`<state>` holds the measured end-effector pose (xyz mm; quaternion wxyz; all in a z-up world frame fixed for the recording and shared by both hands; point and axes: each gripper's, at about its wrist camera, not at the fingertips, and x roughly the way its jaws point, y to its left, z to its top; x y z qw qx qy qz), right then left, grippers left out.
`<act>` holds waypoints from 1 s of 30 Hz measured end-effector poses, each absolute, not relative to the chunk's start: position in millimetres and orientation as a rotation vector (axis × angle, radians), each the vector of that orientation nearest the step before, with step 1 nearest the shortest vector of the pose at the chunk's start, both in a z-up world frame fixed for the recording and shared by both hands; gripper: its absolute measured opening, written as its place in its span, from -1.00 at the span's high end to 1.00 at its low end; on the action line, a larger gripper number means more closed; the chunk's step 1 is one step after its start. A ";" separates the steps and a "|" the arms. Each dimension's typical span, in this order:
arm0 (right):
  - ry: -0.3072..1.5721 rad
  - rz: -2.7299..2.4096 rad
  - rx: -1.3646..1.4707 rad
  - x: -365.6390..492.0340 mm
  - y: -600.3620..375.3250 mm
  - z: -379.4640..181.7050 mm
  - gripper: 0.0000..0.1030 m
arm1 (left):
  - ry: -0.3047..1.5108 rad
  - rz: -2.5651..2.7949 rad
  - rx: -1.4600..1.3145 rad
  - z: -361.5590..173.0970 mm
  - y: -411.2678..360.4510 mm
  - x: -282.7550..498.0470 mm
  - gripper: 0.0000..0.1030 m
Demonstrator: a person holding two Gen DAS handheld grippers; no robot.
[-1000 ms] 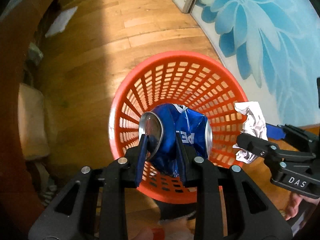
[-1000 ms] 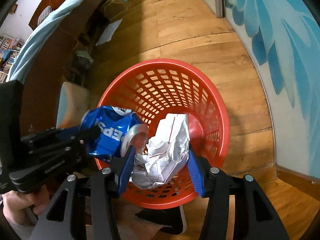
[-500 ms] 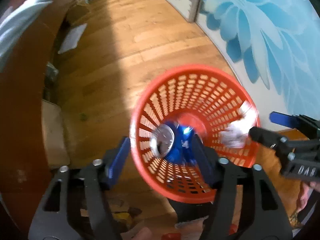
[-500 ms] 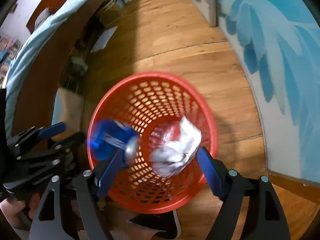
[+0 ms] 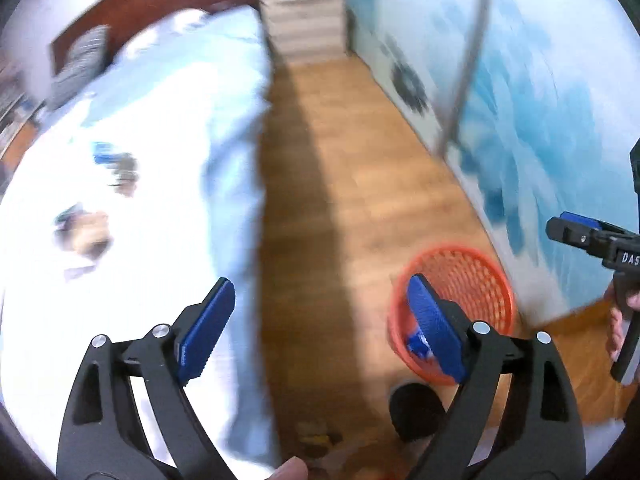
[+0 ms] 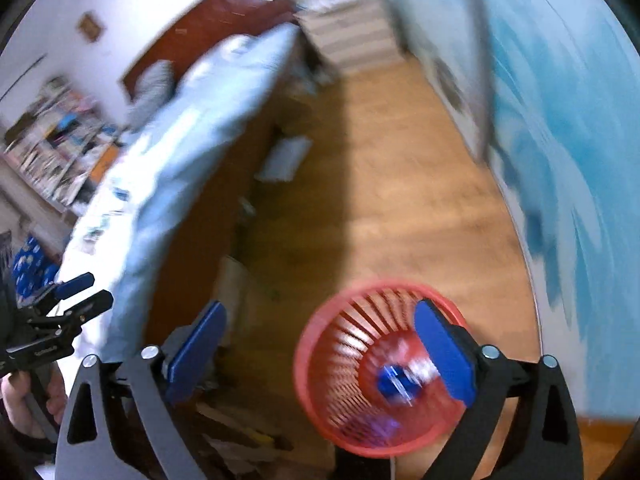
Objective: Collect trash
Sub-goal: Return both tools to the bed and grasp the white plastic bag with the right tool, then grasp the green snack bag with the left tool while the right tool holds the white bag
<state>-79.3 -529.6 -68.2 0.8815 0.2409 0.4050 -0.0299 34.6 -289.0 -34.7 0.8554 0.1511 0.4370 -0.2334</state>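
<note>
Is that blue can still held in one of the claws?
No, the blue can lies inside the red basket, and both the left claw and right claw are wide open with nothing between them.

A pale blue bed (image 5: 168, 92) flanks the wooden floor (image 5: 340, 184), opposite a floral wall (image 5: 540, 100).

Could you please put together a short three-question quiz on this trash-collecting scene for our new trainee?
1. True or false: the left gripper holds a can.
2. Where is the blue can? A on the bed, B in the red basket, C on the floor.
3. Fill in: the right gripper is ____.

Key: 1 false, its jaws have just been opening and nothing is between them. 2 B. 3 open, likewise just opened and empty.
</note>
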 end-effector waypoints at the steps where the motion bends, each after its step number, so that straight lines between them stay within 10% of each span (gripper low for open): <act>1: 0.820 -0.034 0.473 -70.3 -517.1 -51.7 -0.87 | 0.901 -0.458 0.262 -22.8 -263.9 39.7 -0.71; 12: 0.801 0.468 0.200 100.1 -284.6 66.7 -0.79 | 0.876 -0.175 -0.075 7.7 -60.2 79.4 -0.73; 21: 0.995 0.513 0.181 235.4 -128.7 11.8 -0.73 | 0.816 -0.057 -0.328 15.4 45.1 87.2 -0.73; 24: 1.067 0.492 0.295 255.6 -119.4 -24.3 -0.19 | 0.801 -0.032 -0.358 15.3 64.1 89.0 -0.73; 26: 1.062 0.500 0.331 254.6 -114.7 -31.9 0.62 | 0.796 -0.013 -0.377 13.3 77.2 88.9 -0.73; 30: 0.985 0.563 0.341 237.3 -110.0 -21.4 0.76 | 0.814 0.003 -0.434 5.0 96.6 87.8 -0.73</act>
